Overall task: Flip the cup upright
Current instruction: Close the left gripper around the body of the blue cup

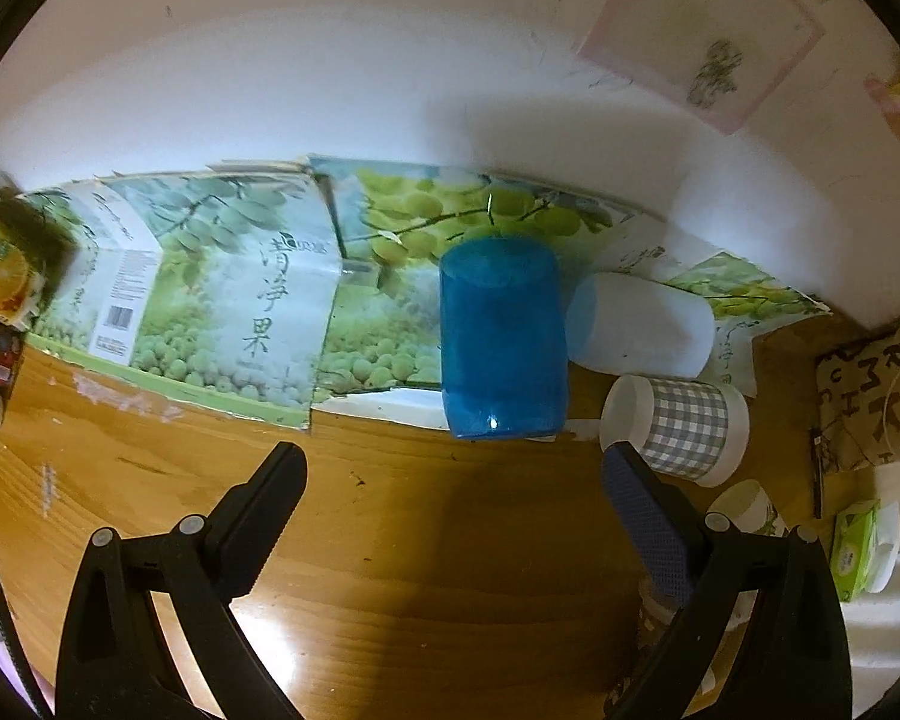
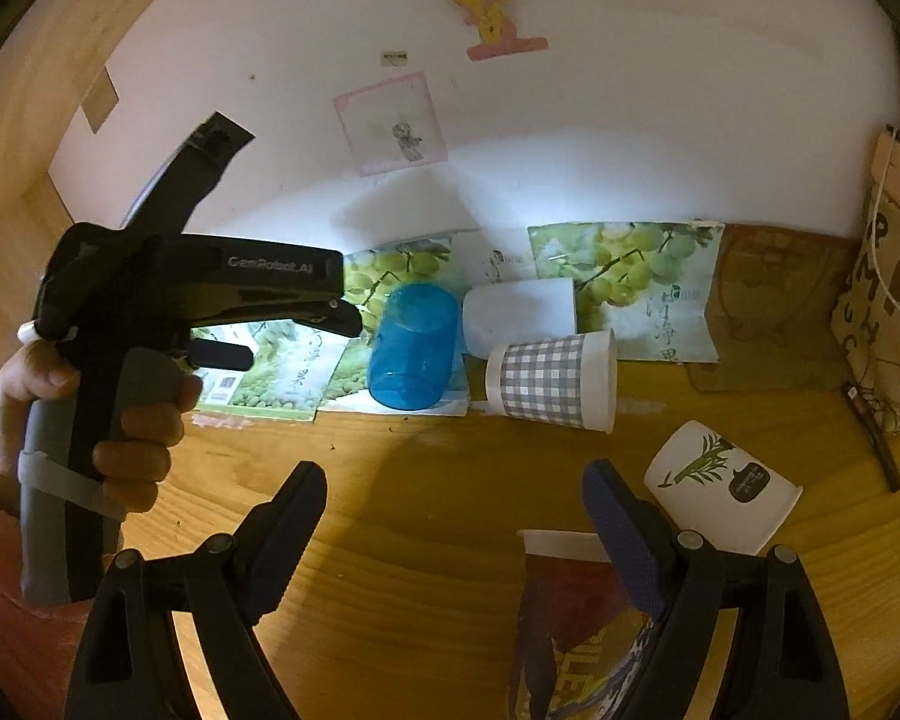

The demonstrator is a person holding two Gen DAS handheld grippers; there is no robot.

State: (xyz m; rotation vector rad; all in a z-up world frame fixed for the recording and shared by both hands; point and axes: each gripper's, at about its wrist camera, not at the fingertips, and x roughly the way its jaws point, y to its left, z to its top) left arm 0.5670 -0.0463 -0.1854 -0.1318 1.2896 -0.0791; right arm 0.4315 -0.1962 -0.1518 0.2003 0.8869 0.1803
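Note:
A blue translucent cup (image 1: 501,339) lies on its side on the grape-printed cardboard, also in the right wrist view (image 2: 413,347). Beside it lie a white translucent cup (image 1: 636,327) (image 2: 519,312) and a grey-checked paper cup (image 1: 675,426) (image 2: 552,381). A white cup with a bamboo print (image 2: 720,489) and a dark red paper cup (image 2: 570,606) lie nearer. My left gripper (image 1: 453,465) is open, just short of the blue cup; it shows in the right wrist view (image 2: 303,336) held by a hand. My right gripper (image 2: 453,483) is open and empty above the wooden table.
Flattened grape-print cardboard (image 1: 234,300) covers the table's back by the white wall. A juice carton (image 1: 3,270) stands at the left. A lettered bag (image 2: 888,324) and a pen (image 2: 873,432) are at the right, a green tissue pack (image 1: 858,546) near it.

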